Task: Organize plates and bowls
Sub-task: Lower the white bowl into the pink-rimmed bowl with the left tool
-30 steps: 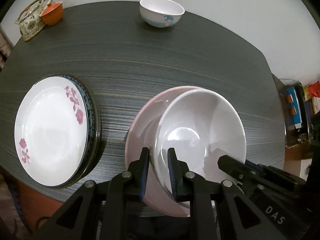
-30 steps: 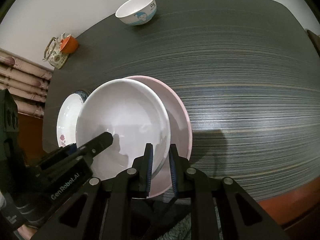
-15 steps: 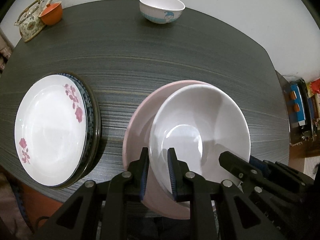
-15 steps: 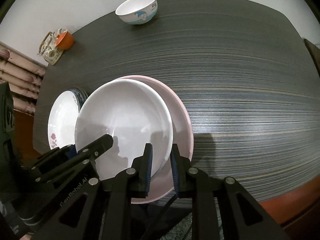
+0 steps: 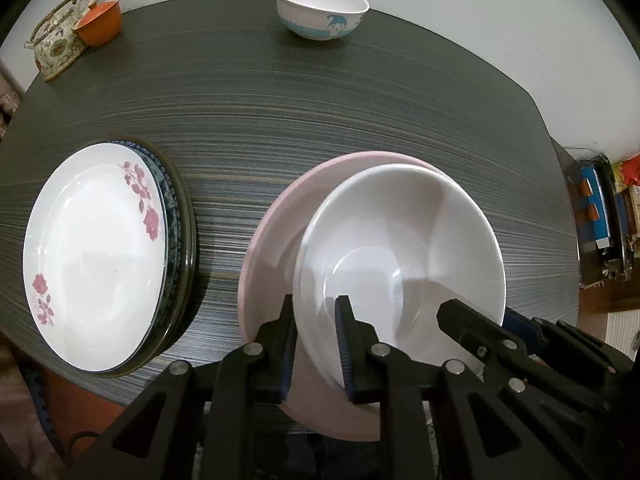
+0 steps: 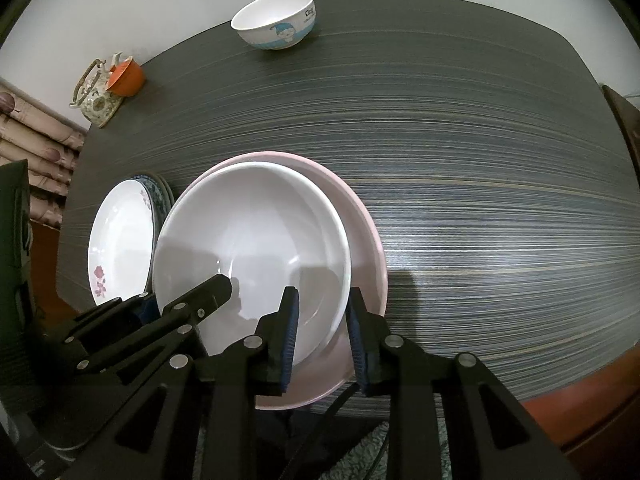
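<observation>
A plain white bowl (image 5: 400,248) rests inside a wider pink dish (image 5: 276,232) near the table's front edge. My left gripper (image 5: 316,340) is shut on the bowl's near-left rim, one pad inside and one outside. In the right wrist view the same white bowl (image 6: 248,232) lies in the pink dish (image 6: 370,248). My right gripper (image 6: 322,328) straddles its near-right rim with its jaws opening, and the pads no longer press the rim. The right gripper (image 5: 480,320) also shows at the bowl's right edge in the left wrist view.
A stack of plates, topped by a white one with pink flowers (image 5: 92,260), lies left of the pink dish. A small cartoon-print bowl (image 5: 322,10) stands at the far edge of the dark striped table (image 5: 280,100). A teapot (image 5: 54,46) and an orange cup (image 5: 98,26) sit far left.
My right gripper's jaws have spread apart around the white bowl's rim. The bowl has shifted slightly within the pink dish. The left gripper has kept its grip and place.
</observation>
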Demonstrator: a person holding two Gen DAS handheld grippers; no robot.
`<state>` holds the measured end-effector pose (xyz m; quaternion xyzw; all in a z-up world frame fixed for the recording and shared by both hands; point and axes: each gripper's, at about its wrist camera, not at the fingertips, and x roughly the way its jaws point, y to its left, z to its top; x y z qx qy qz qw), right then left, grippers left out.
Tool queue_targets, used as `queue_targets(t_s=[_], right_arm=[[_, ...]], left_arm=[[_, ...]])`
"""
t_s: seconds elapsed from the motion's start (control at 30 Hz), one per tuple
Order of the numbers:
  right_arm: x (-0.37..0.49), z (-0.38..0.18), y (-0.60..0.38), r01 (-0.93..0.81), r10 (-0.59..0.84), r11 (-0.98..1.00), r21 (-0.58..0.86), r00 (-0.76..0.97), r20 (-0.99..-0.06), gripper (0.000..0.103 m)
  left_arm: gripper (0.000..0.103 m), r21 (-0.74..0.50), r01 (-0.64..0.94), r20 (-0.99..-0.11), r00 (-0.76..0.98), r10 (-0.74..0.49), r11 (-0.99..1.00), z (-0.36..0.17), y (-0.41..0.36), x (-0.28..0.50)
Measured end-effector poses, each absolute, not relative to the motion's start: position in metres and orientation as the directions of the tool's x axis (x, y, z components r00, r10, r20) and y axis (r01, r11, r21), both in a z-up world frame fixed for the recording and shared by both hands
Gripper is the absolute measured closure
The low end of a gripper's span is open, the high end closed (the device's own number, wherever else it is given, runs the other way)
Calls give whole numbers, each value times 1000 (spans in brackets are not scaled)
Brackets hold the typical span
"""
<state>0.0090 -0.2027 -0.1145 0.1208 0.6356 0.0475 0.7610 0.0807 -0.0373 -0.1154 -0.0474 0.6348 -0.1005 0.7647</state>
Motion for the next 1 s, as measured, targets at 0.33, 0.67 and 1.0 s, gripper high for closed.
queue_targets(t_s=[0.33,0.67,1.0], right_arm=[[9,-115,-204,91,229,964,249,184,-956,77],[7,-113,-208,105,235,960,258,186,-954,75],[8,-112,-212,120,260,951,286,190,-947,74]], left_arm=[[84,-214,84,-960,168,-225,973,-116,-33,82],[82,-228,76,-958,163,-238,971,-116,-30,83],[82,-225,71,-966,118,-232,972,-119,-32,89]])
